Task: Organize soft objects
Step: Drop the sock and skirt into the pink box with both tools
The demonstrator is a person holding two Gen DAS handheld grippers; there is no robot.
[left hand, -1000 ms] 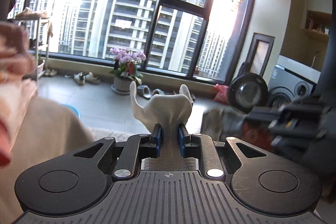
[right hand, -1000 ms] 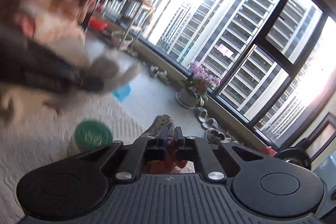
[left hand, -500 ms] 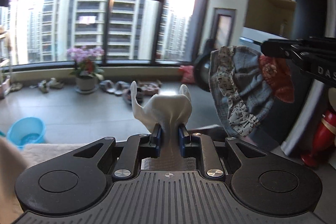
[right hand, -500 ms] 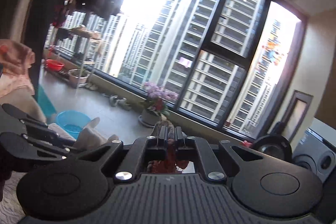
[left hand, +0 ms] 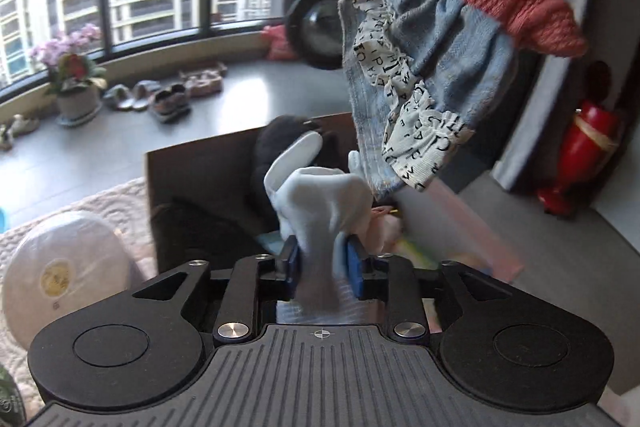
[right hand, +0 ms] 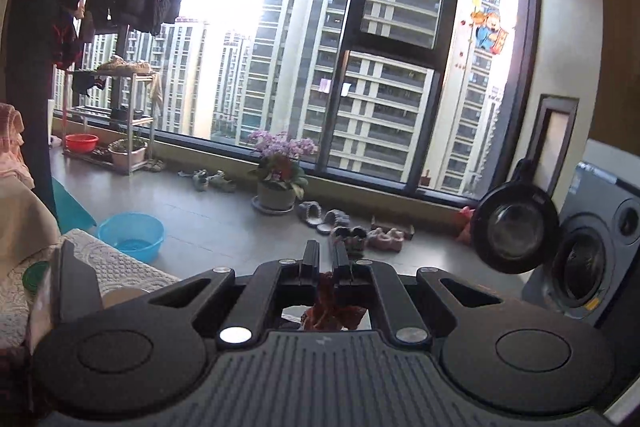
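Left gripper (left hand: 322, 263) fingers clamped on white cotton sock (left hand: 320, 199), directly above open dark brown box (left hand: 208, 187); right gripper (right hand: 325, 261) fingers pinching red-topped denim garment (left hand: 432, 47), hanging farther right

- The left gripper (left hand: 322, 261) pinches a white sock (left hand: 320, 199) between its blue pads.
- The right gripper (right hand: 325, 259) is squeezed nearly closed on red knit cloth (right hand: 332, 311).

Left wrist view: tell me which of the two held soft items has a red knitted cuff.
The blue denim-look sock with the lettered frill, hanging at upper right. Its red cuff carries a small flower. The white sock in the left gripper is plain.
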